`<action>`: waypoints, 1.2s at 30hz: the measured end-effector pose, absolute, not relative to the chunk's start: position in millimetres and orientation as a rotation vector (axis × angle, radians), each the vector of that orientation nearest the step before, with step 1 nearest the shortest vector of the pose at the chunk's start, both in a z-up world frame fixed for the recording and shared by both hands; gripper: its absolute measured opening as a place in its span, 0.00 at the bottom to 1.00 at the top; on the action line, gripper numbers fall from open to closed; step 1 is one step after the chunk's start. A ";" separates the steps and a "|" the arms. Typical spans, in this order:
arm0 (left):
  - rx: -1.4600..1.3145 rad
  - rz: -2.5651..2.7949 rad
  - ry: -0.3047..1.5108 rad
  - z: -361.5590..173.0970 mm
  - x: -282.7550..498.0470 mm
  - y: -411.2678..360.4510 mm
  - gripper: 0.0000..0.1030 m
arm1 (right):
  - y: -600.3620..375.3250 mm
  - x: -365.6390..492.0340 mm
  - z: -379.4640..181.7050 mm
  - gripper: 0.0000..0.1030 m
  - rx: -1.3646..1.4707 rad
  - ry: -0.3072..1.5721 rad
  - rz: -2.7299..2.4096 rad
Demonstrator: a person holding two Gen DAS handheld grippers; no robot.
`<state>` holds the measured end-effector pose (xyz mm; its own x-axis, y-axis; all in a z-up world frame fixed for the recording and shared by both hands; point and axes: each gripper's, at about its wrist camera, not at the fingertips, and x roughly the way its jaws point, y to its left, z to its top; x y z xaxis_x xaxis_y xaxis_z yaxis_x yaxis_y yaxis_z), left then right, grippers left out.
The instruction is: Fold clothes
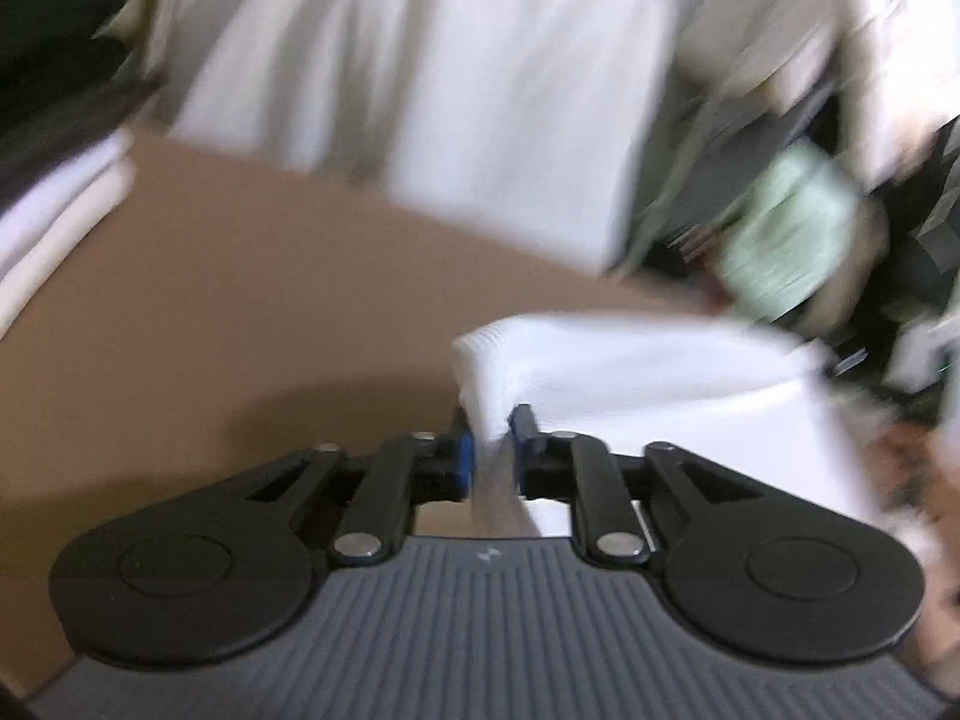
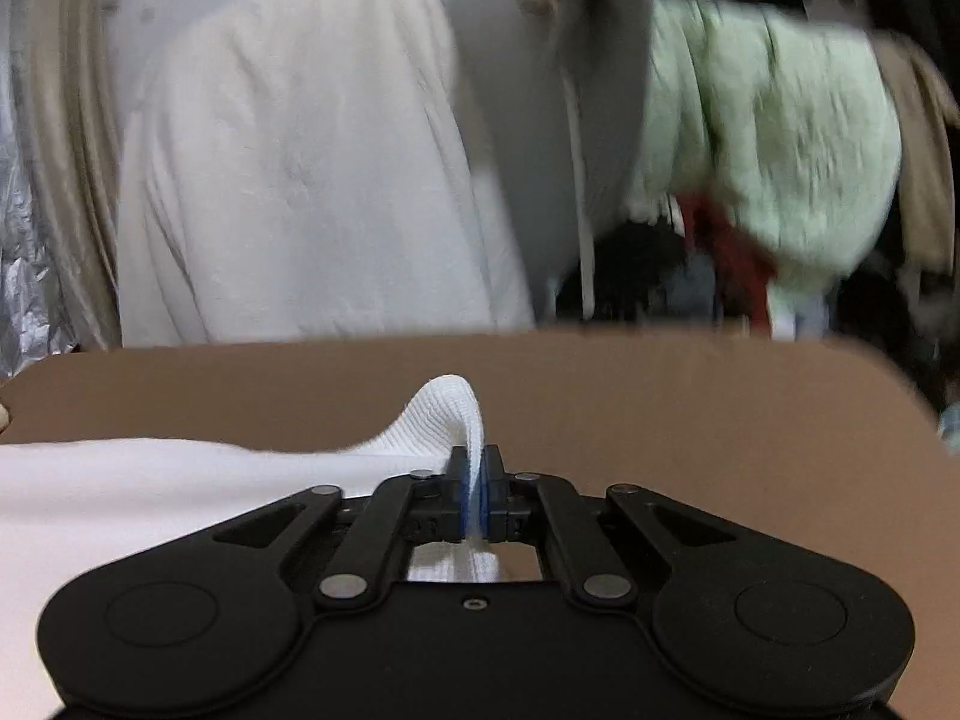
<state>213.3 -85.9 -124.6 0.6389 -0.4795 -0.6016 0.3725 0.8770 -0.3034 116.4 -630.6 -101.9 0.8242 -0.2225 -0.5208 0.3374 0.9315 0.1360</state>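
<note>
White garment [image 2: 120, 480] over brown table [image 2: 660, 408], pinched by left hand-held gripper [image 1: 495, 450], right hand-held gripper [image 2: 477, 492]

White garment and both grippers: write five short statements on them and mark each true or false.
1. The left gripper is shut on the white garment. True.
2. The right gripper hangs open, holding nothing. False: it pinches a fold of the white garment.
3. The garment lies over a brown table. True.
4. The garment is black. False: it is white.
5. A pale green cloth hangs beyond the table. True.
</note>
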 end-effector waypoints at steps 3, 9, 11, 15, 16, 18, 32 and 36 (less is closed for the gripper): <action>-0.146 -0.379 0.822 -143.9 219.6 -82.5 0.40 | -628.4 116.1 -112.1 0.26 0.260 0.592 -0.383; -0.206 -0.405 0.757 -110.1 196.7 -86.0 0.52 | -622.0 65.5 -77.8 0.54 0.425 0.544 -0.395; -0.211 -0.442 0.759 -100.2 183.1 -98.4 0.55 | -618.2 51.5 -66.8 0.54 0.480 0.565 -0.410; -0.220 -0.500 0.787 -88.7 149.1 -110.6 0.62 | -605.3 3.3 -65.4 0.60 0.633 0.561 -0.415; -0.206 -0.500 0.821 -90.9 144.9 -117.0 0.63 | -603.5 -14.9 -69.5 0.64 0.692 0.537 -0.454; -0.162 -0.497 0.901 -96.8 137.5 -130.7 0.63 | -601.9 -48.8 -79.8 0.70 0.830 0.519 -0.549; 0.055 -0.378 1.027 -110.7 76.7 -122.9 0.69 | -618.6 -110.9 -123.3 0.73 1.155 0.591 -0.575; -0.055 -0.494 0.881 -78.6 57.0 -128.7 0.71 | -623.0 -110.8 -137.7 0.73 1.235 0.618 -0.521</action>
<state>57.0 -128.7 -78.6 0.5320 -0.4366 -0.7255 0.3921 0.8864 -0.2458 -110.8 -623.0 -137.7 0.7281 -0.0341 -0.6846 0.6689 0.2530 0.6989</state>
